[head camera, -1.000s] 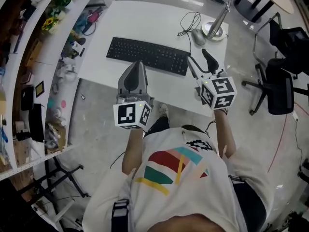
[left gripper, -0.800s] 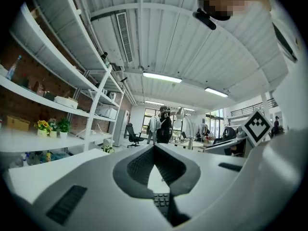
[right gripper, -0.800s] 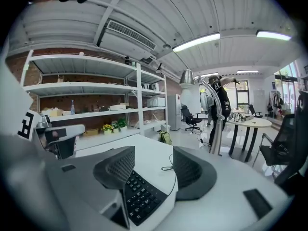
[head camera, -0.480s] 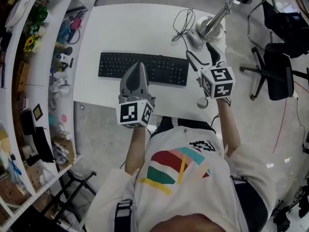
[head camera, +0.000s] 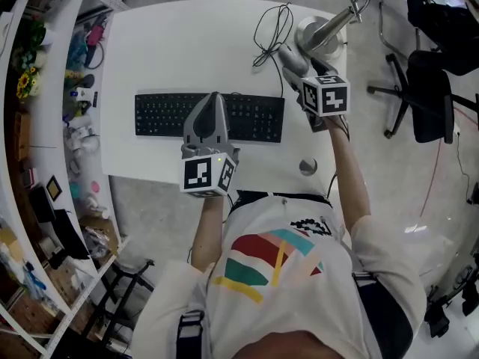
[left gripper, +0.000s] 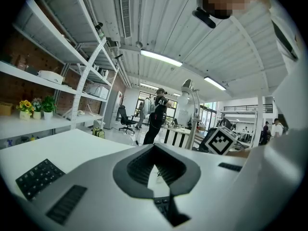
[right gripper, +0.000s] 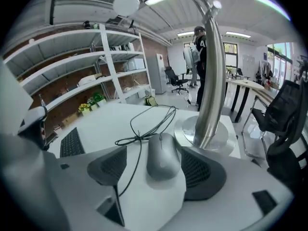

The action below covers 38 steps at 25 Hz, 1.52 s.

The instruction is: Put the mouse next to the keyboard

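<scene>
Grey mouse [right gripper: 161,160] lies between opening jaws of right gripper [right gripper: 154,150], two o'clock of keyboard [head camera: 209,117]; left gripper [head camera: 215,98] jaws closed, empty.

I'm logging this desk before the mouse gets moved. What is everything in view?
table: one, white, under everything
keyboard: one, black, near the table's front edge
mouse: one, grey, beside the metal stand
cable: one, black, looped behind the mouse
metal stand: one, silver, table's right rear
small disc: one, grey, table's front right
office chairs: two, black, floor at right
shelves: white, left, cluttered
left gripper: grey, shut, empty, over the keyboard
right gripper: grey, jaws opening either side of the mouse, not pressing
</scene>
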{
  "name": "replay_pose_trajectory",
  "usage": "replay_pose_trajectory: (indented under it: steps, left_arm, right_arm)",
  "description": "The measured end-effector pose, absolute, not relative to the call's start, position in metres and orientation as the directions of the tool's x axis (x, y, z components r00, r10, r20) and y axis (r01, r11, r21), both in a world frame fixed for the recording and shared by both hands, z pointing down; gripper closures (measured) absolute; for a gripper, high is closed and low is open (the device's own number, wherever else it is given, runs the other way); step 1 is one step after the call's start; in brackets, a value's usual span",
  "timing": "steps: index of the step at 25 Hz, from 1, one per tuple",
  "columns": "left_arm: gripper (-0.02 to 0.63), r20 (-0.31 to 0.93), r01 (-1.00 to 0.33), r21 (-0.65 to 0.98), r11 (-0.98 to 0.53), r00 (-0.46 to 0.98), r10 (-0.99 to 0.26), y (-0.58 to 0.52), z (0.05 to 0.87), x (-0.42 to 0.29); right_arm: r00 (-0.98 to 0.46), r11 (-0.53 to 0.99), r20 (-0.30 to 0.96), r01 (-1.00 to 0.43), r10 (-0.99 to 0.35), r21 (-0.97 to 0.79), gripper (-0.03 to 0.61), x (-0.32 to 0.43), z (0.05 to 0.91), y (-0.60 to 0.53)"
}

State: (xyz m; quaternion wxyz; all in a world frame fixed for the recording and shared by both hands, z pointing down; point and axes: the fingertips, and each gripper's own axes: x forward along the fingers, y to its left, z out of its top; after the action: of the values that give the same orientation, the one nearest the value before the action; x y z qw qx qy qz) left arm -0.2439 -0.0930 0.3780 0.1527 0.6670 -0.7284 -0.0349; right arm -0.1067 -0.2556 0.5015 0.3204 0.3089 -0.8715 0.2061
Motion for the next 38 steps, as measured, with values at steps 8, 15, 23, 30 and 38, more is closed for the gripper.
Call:
replay_pose_trajectory:
  steps: [8, 15, 23, 30, 38]
  left_arm:
    - [0.569, 0.235, -0.958, 0.27, 0.095, -0.029, -0.972, -0.126, 0.411, -0.246]
    - [0.569, 0.232, -0.955, 0.286, 0.08, -0.013, -0.973, -0.143, 0.417, -0.249]
    - [0.569, 0.242, -0.951, 0.293, 0.101, -0.028, -0.97, -0.144, 0.423, -0.252]
    - [0.569, 0.246, -0.951, 0.287, 0.112, -0.04, -0.968, -0.138, 0.422, -0.249]
    - [0.569, 0.233, -0.955, 0.278, 0.1, -0.033, -0.972, -0.13, 0.41, -0.245]
  right_arm:
    - [-0.501, 0.735, 0.798, -0.669, -0.336, -0.11, 0.244, -0.116, 0.546, -0.276]
    - [-0.463, 0.753, 0.839, -0.65, -0.285, -0.103, 0.245, -0.138, 0.558, -0.272]
    - [-0.477, 0.765, 0.83, -0.636, -0.289, -0.1, 0.262, -0.138, 0.562, -0.278]
    - [-0.48, 0.752, 0.817, -0.653, -0.318, -0.092, 0.267, -0.134, 0.559, -0.282]
    - [-0.478, 0.699, 0.78, -0.711, -0.405, -0.073, 0.267, -0.103, 0.519, -0.262]
